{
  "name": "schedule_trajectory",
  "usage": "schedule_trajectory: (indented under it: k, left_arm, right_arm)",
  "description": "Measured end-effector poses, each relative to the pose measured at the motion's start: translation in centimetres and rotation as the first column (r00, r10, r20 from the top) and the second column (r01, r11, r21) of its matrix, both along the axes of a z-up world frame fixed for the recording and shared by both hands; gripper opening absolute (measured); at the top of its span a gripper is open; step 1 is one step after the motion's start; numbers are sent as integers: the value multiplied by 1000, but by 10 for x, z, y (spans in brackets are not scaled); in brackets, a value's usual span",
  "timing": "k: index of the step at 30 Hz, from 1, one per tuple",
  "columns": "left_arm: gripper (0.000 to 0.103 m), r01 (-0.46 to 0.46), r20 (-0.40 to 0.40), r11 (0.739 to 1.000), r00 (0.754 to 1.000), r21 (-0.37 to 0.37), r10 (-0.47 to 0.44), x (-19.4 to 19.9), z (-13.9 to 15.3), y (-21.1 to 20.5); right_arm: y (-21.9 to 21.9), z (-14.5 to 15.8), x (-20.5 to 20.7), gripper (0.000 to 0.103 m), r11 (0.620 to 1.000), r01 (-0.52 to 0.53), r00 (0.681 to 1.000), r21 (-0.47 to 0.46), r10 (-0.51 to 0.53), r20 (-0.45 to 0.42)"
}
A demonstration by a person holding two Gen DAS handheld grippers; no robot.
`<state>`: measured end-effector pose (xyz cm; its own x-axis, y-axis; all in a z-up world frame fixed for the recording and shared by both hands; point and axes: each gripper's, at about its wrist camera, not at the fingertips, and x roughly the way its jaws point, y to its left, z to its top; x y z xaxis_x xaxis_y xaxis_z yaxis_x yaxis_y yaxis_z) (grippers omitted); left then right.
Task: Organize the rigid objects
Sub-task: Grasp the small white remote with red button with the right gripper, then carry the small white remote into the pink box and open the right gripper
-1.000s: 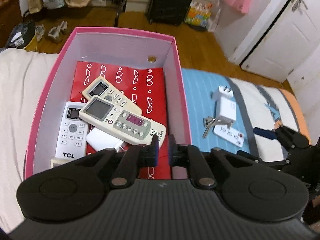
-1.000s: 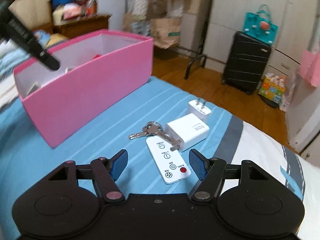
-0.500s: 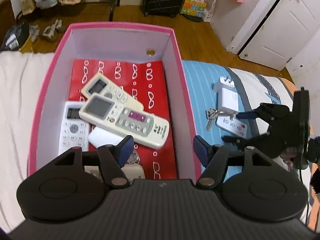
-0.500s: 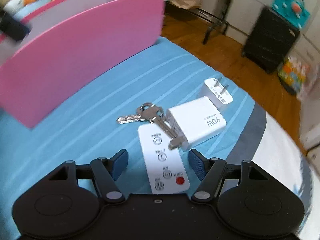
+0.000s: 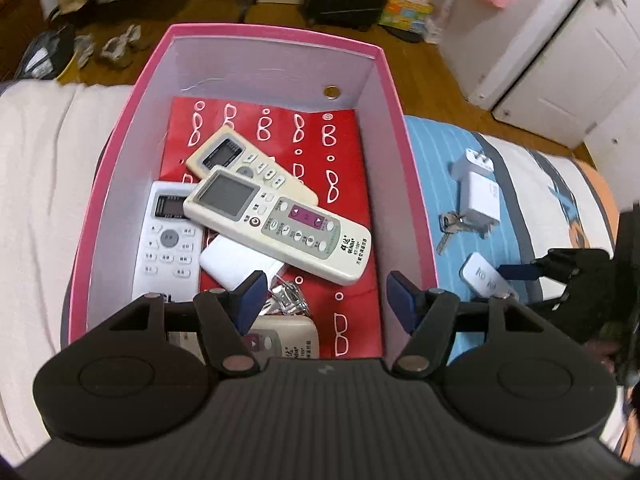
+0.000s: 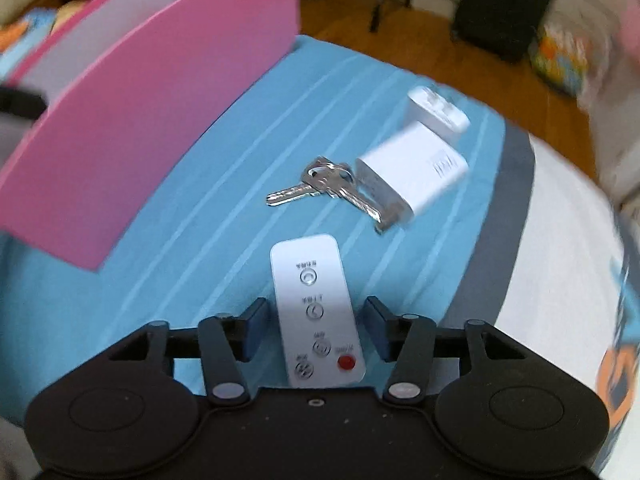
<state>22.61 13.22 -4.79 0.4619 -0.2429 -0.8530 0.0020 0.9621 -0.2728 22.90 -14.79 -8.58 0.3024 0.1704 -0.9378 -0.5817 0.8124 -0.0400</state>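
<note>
Right gripper (image 6: 316,330) closing around flat, glossy white slim remote (image 6: 316,312), blue pads either side, not yet pressing. Beyond its tips: metal keys (image 6: 324,188), blocky white charger (image 6: 416,168) on striped blue bedspread (image 6: 192,240). Left gripper (image 5: 326,300) gaping, empty, above pink cardboard box (image 5: 404,152) of remotes.

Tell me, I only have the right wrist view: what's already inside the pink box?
Observer: Several remote controls lie on a red sheet in the pink box.
Operator: Where is the left gripper?
Observer: The left gripper is over the box's near end, jaws open and empty.
Operator: Has my right gripper gripped the small white remote?
Observer: The right gripper straddles the small white remote; its jaws are closing, with gaps showing.
</note>
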Motion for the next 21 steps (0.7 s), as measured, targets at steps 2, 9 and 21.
schedule_trajectory:
  k: [2,9,21]
  left_arm:
    - [65,30,10,999,1000,-11,-30,-4,2,-5]
    - [65,70,75,997,995,37,-73,-21,19,-4]
    - [65,26,184,998,982,52,-35,-38,49,49]
  right_arm:
    - [4,-2,-6,55,1000,2,999,12,-2,37]
    - [3,17,-33,45,995,67,989,68,-75,125]
    - [45,115,-36,45,953,-26,973,301,-45,226]
